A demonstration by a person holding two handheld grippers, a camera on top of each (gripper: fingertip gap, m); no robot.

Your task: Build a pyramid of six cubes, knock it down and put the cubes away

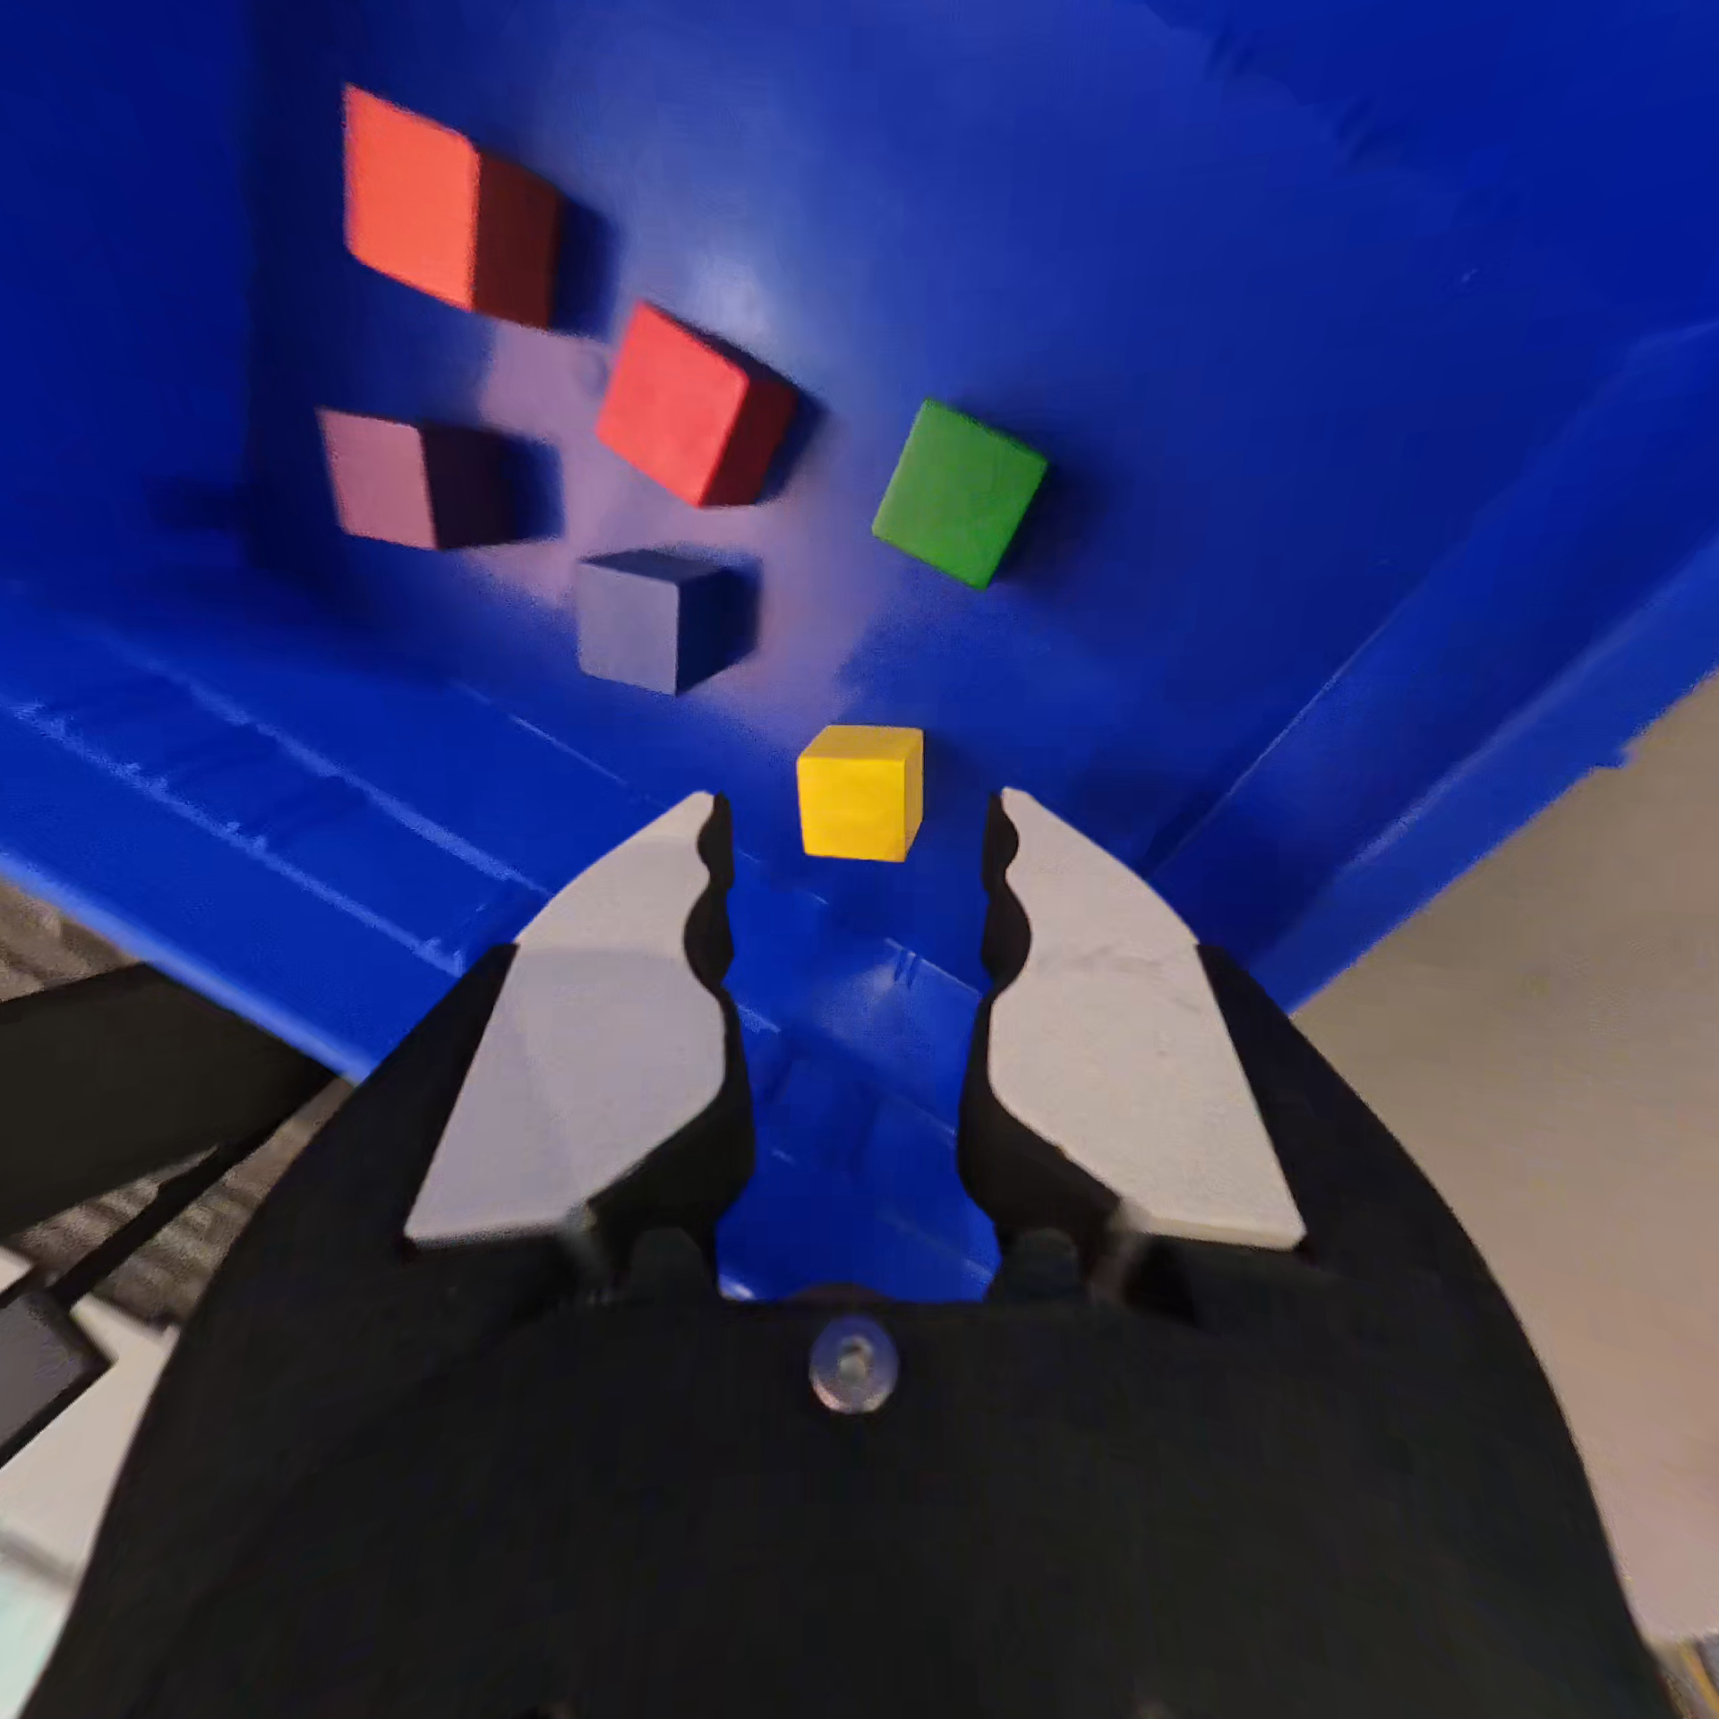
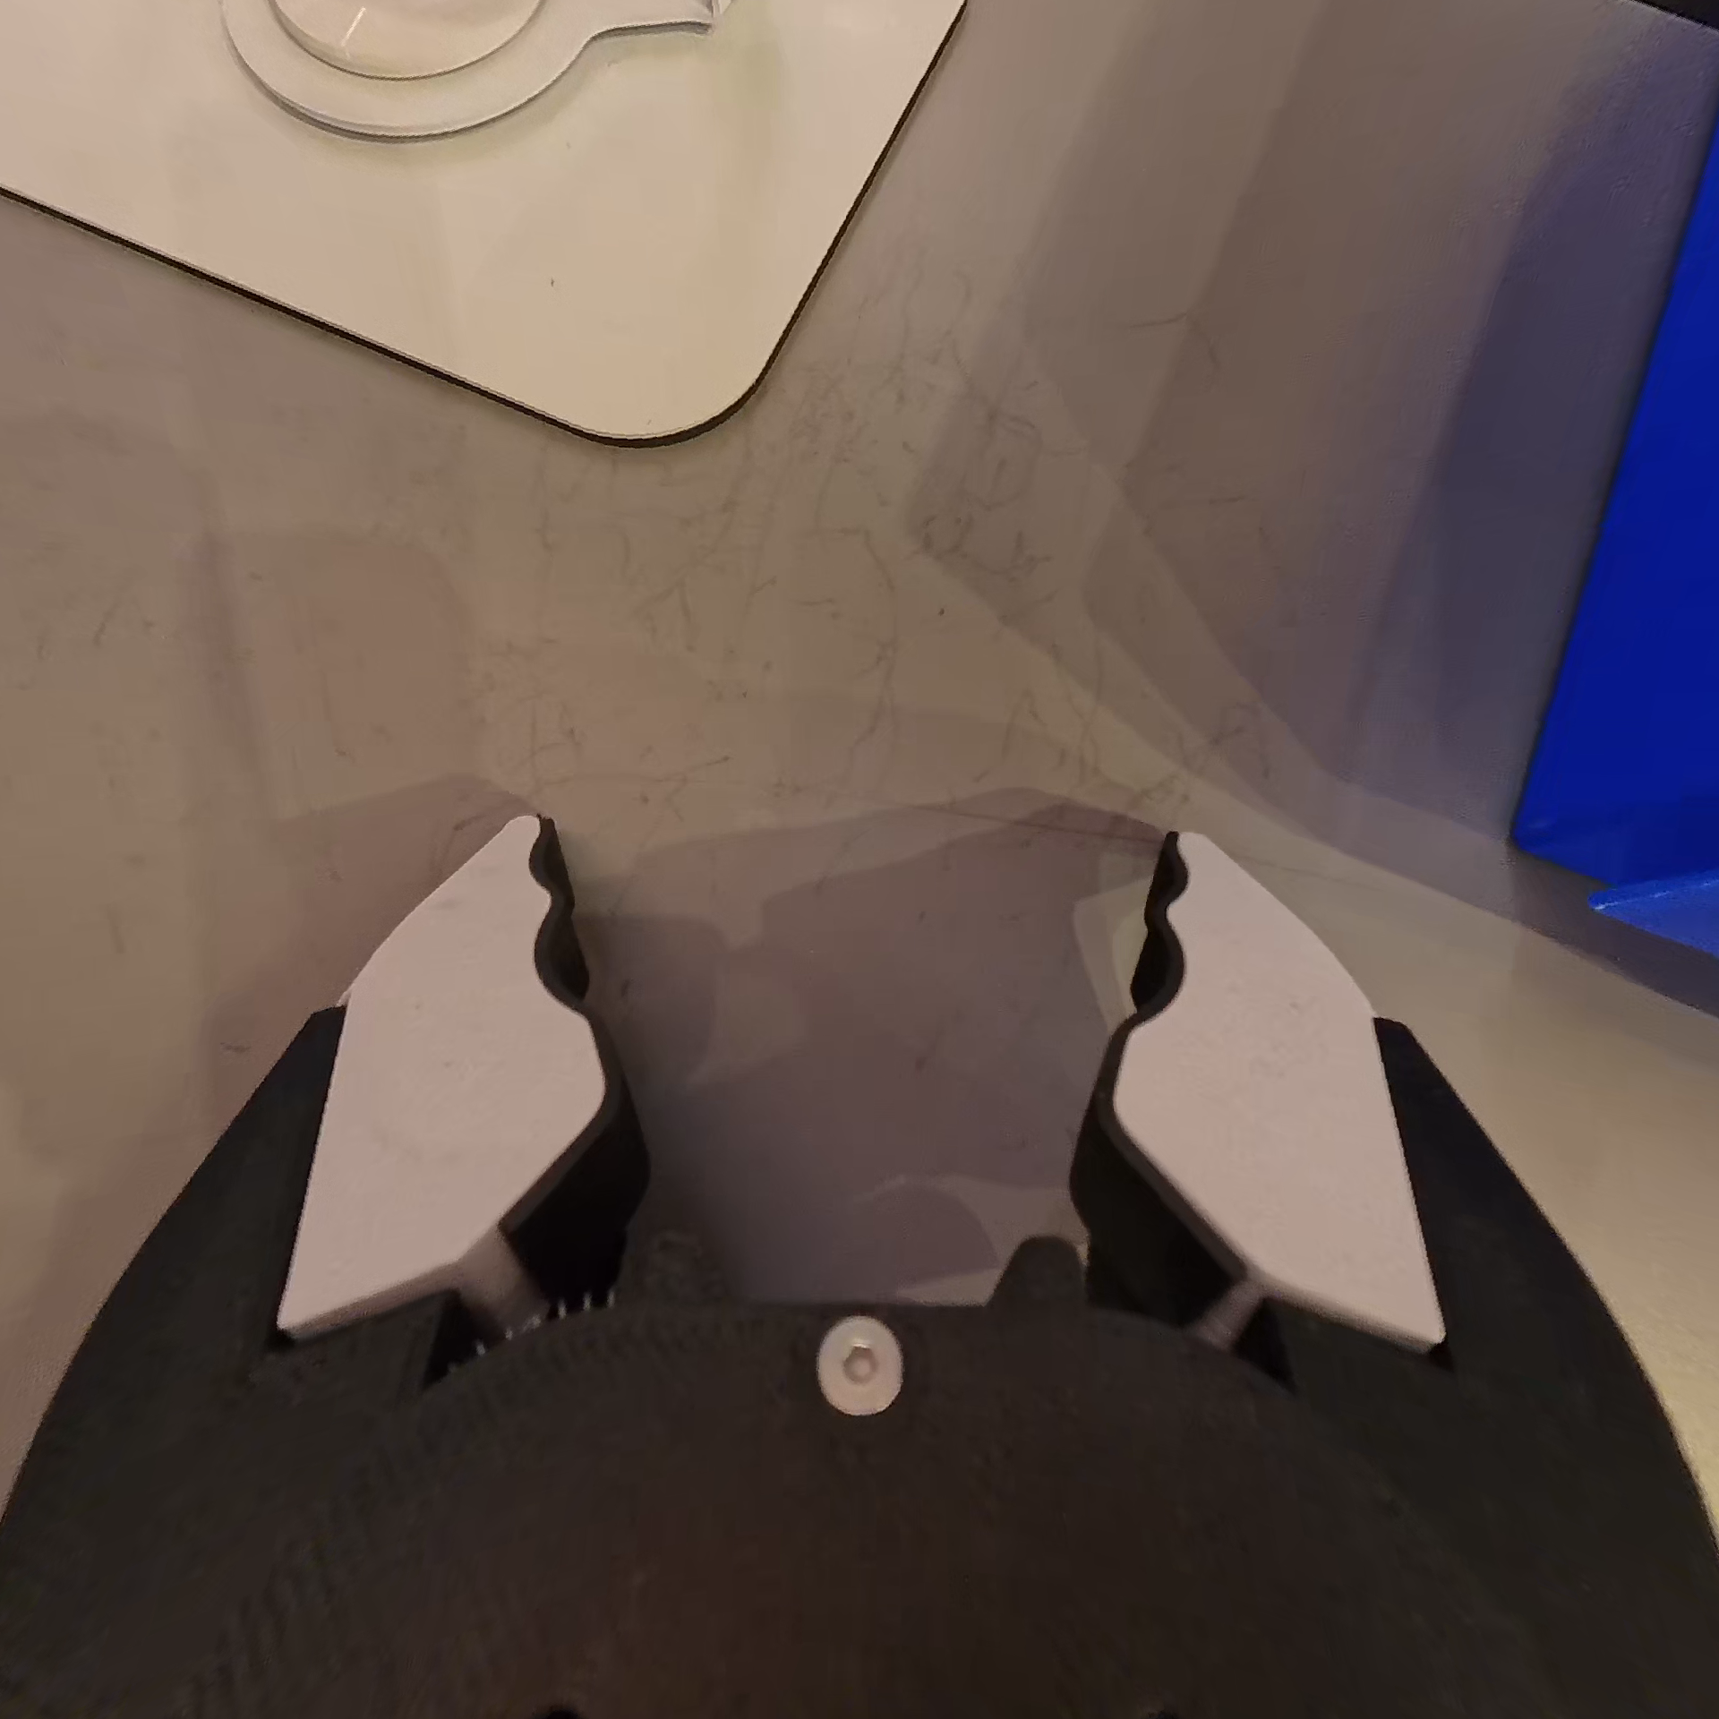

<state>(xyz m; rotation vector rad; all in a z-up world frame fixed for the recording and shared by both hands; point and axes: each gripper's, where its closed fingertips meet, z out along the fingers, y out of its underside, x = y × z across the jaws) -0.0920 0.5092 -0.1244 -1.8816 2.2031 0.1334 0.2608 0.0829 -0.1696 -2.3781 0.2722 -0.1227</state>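
In the left wrist view my left gripper hangs over the near wall of a blue bin. Its jaws stand apart. A yellow cube sits just past the fingertips, with blue showing on both sides between it and the pads, so nothing grips it. Several cubes lie on the bin floor: an orange-red one, a red one, a dull pink one, a blue one and a green one. My right gripper is wide open and empty over the beige table.
The bin's outer wall shows at the right edge of the right wrist view. A white mat with a clear plastic disc lies at the far left. Beige table lies right of the bin; dark objects sit at its left. The grippers' ends are close to 55 cm from one another.
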